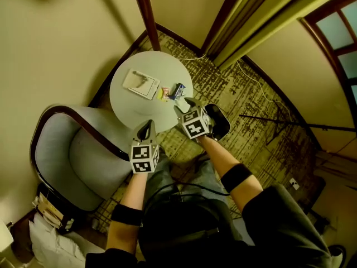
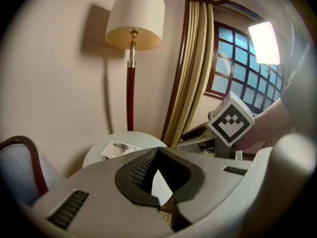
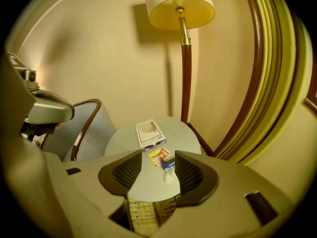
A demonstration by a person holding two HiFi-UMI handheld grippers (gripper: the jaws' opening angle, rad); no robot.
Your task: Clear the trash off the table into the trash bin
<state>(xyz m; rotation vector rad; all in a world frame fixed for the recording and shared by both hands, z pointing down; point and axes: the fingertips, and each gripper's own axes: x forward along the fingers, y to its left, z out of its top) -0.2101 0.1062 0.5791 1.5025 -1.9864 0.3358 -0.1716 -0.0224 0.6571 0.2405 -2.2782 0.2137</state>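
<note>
We get the padded grey armchair (image 1: 72, 161) with its dark wood rim whole only in the head view, beside the smooth round table (image 1: 131, 108). The lamp (image 2: 134, 18) shows its cream drum shade only in the gripper views (overhead, just the pole). Our left gripper (image 2: 165, 206) is pressed together on nothing. Our right gripper (image 3: 157, 171) stands spread over the table's edge. Ahead of it on the tabletop lie a flat white box (image 3: 150, 134) and the trash (image 3: 162, 157), glossy yellow-red and blue, its print too small to read.
</note>
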